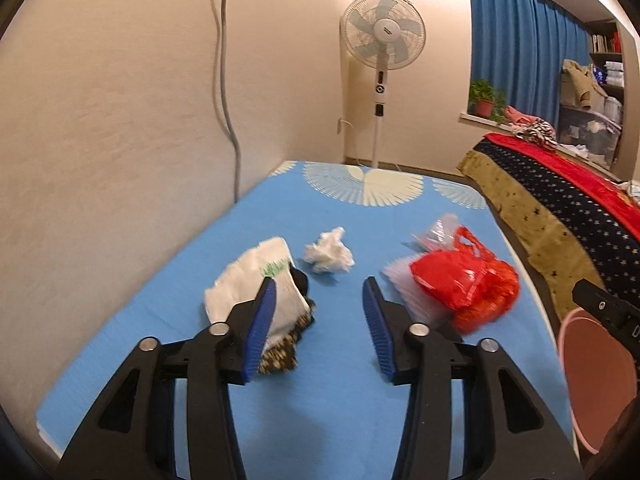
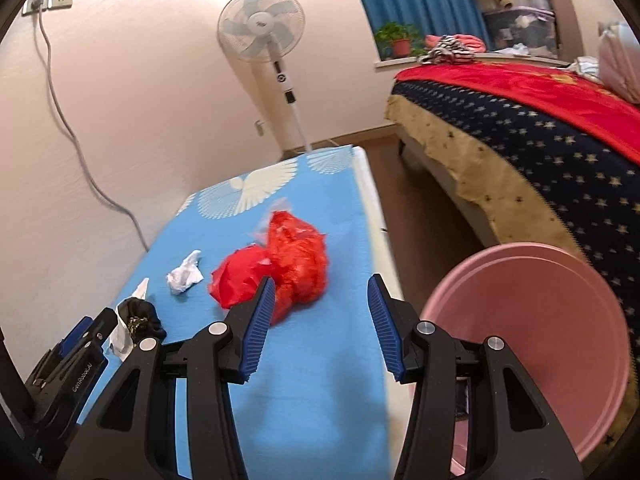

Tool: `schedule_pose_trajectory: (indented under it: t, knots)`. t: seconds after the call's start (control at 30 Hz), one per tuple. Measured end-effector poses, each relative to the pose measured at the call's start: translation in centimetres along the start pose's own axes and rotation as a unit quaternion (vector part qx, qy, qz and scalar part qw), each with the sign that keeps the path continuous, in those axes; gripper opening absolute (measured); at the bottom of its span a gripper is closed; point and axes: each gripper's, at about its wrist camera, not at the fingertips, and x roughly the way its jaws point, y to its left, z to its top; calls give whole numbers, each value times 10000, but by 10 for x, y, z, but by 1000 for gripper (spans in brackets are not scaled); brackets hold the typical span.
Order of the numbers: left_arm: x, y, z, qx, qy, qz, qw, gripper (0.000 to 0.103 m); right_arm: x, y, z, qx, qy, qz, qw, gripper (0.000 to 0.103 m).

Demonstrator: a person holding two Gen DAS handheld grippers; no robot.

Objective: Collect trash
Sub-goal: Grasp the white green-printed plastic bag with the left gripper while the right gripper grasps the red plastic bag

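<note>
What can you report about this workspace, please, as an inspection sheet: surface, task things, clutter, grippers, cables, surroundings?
Surface: table with blue patterned cover, flat, against the wall.
Job's things: crumpled white tissue in the middle; red plastic bag, bunched, toward the right edge; white paper wrapper with a dark item on the left; pink bin beside the table's right edge, opening tilted toward the camera.
Clutter: nothing seen beyond the trash.
Grippers: left gripper open, empty, above the table; right gripper open, empty, near the red bag.
Cables: grey cable hanging down the wall from a socket.
Surroundings: standing fan, blue curtain, potted plant, bed with red and starred blankets.
</note>
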Motion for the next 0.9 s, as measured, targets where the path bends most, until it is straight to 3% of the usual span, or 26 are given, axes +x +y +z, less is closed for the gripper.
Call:
schedule_pose_trajectory:
  t: [0.1, 0.27, 0.53, 0.63, 0.7, 0.73, 0.9]
  knots:
    - [6, 0, 4, 18, 5, 179, 9998, 58, 21, 0, 4, 70, 133, 43, 9999, 52]
    - [26, 9, 7, -99, 187, 377, 9991, 59, 56, 2, 6, 129, 454, 171, 9987, 60]
    - [46, 18, 7, -209, 495, 573, 9969, 59, 86, 1, 2, 231, 794, 245, 9963, 60]
    - [51, 21, 4, -201, 656, 663, 9954, 56, 92, 1, 1, 215, 856, 292, 9957, 46]
    - [53, 22, 2, -200, 739, 643, 9950, 44, 93, 1, 1, 206, 914, 382, 9949, 29]
    - [52, 23, 2, -219, 752, 634, 9949, 43, 92, 1, 0, 206, 945, 410, 9945, 26]
    - [38, 27, 6, -335, 595, 617, 9958, 16, 78, 0, 5, 171, 876, 451, 9950, 15]
